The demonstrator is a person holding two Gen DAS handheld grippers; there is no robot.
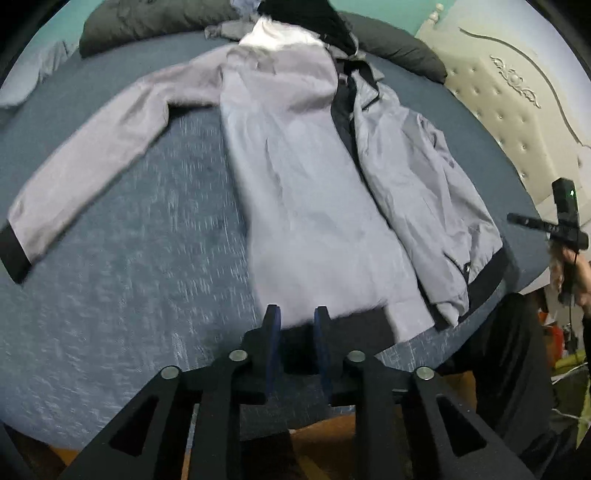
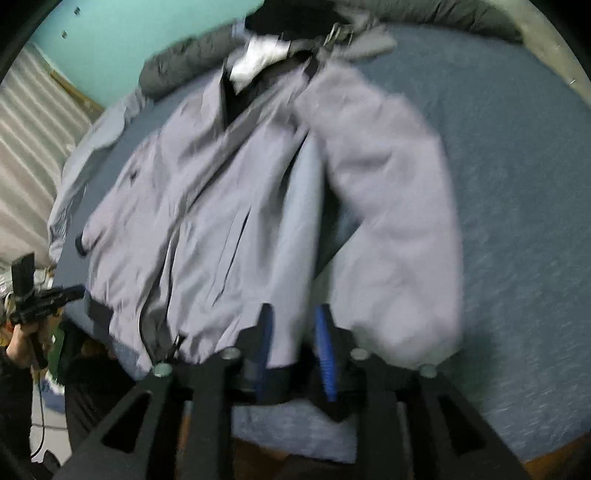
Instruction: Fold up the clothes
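Both grippers hang over the near edge of a bed, pointing steeply down at a grey jacket (image 1: 295,192) spread on the blue sheet (image 1: 129,295). From the left wrist view, the left gripper (image 1: 297,319) has its jaws narrowly apart, with nothing pressed between the blue pads; the jacket's dark hem lies just beyond and below the fingertips. From the right wrist view, the right gripper (image 2: 295,319) stands somewhat wider, and the jacket's lower edge shows in the gap between its fingers, though the pads do not appear to clamp it; the picture is blurred there.

One sleeve (image 1: 88,170) is stretched flat out to the side on the left gripper's side, ending in a black cuff (image 1: 13,251) near the bed's edge. The other front panel is folded over the body, rumpled, with its black waistband (image 1: 487,280) at the bed's near edge. In the right wrist view the other sleeve (image 2: 391,221) lies down along the body.

Dark grey pillows (image 1: 147,22) sit at the far end of the bed, and a cream tufted headboard (image 1: 517,110) rises at the side. Each camera catches the other hand-held gripper at the frame's edge.
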